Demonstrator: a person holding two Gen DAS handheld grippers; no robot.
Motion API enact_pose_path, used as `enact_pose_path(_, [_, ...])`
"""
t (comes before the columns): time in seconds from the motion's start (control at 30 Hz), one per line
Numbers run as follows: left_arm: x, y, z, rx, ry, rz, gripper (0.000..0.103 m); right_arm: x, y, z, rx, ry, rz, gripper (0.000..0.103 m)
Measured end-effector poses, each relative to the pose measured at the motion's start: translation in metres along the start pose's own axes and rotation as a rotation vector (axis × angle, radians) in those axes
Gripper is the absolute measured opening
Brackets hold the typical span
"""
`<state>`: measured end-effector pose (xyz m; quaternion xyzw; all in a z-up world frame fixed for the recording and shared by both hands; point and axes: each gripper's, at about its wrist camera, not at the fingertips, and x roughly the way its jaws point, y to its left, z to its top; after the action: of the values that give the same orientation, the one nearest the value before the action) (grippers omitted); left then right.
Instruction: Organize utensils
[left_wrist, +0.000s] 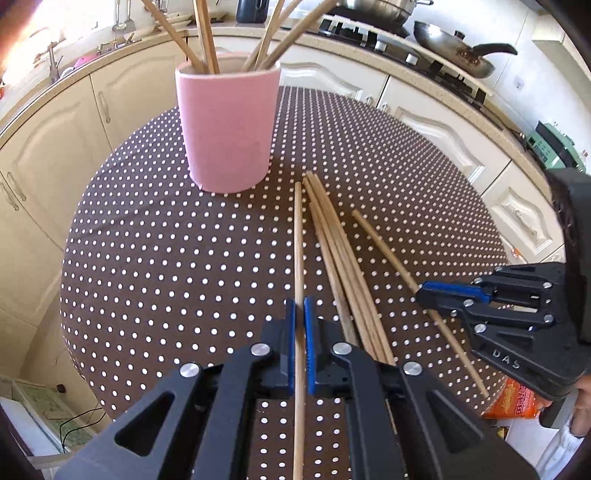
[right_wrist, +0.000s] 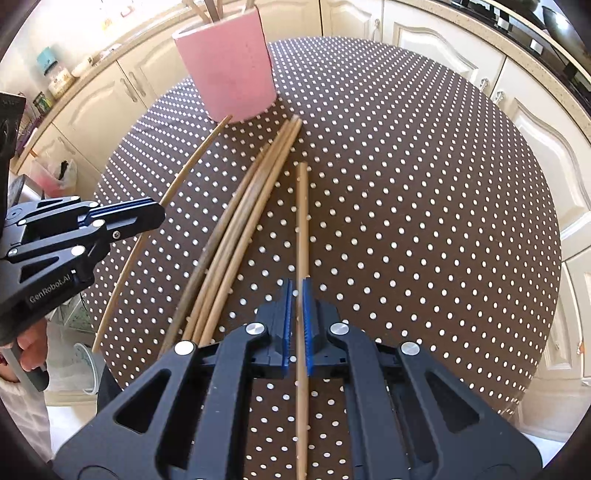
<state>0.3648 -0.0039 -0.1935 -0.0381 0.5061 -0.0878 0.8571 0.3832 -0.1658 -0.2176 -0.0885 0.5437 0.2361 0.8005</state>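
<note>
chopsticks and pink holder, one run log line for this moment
left tongs: shut on wooden chopstick | right tongs: shut on second chopstick | pink cylindrical holder: upright

The left gripper (right_wrist: 147, 216) body carries white lettering "GenRobot.AI". The right gripper (left_wrist: 428, 293) body shows embossed letters "DAS". An orange bag (left_wrist: 517, 402) bears print too blurred to read.

Wok (left_wrist: 454, 51) is sitting on the stove (left_wrist: 369, 37) along the rear worktop. Cream cabinets (left_wrist: 55, 155) are lining the walls. Orange packet (left_wrist: 517, 402) is lying below the counter's (left_wrist: 166, 240) polka-dot edge.
</note>
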Motion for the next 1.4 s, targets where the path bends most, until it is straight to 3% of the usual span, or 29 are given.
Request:
enact_pose_path(0.47, [0.02,-0.006,0.015,0.023,0.047,0.04,0.005,0.006,0.018,0.014,-0.044,0.051,-0.108,0.006])
enact_pose_path(0.83, [0.044,-0.013,0.028,0.079,0.134,0.093,0.007,0.029,0.028,0.041,-0.072,0.111,-0.117,0.007])
enact_pose_path(1.0, [0.055,-0.023,0.039,0.131,0.188,0.082,0.025,0.041,0.029,0.061,-0.078,0.156,-0.121,0.007])
enact_pose_path(1.1, [0.061,-0.038,0.044,0.186,0.197,0.109,0.028,0.046,0.028,0.064,-0.1,0.174,-0.117,0.007])
enact_pose_path(1.23, [0.067,-0.04,0.05,0.175,0.19,0.096,0.027,0.051,0.029,0.072,-0.109,0.185,-0.112,0.007])
enact_pose_path(1.3, [0.067,-0.04,0.049,0.19,0.181,0.104,0.02,0.053,0.032,0.075,-0.119,0.179,-0.116,0.007])
enact_pose_path(1.37, [0.069,-0.041,0.05,0.186,0.173,0.094,0.006,0.053,0.035,0.075,-0.13,0.17,-0.122,0.007])
enact_pose_path(1.4, [0.069,-0.04,0.049,0.181,0.171,0.091,0.006,0.055,0.035,0.074,-0.13,0.164,-0.123,0.007])
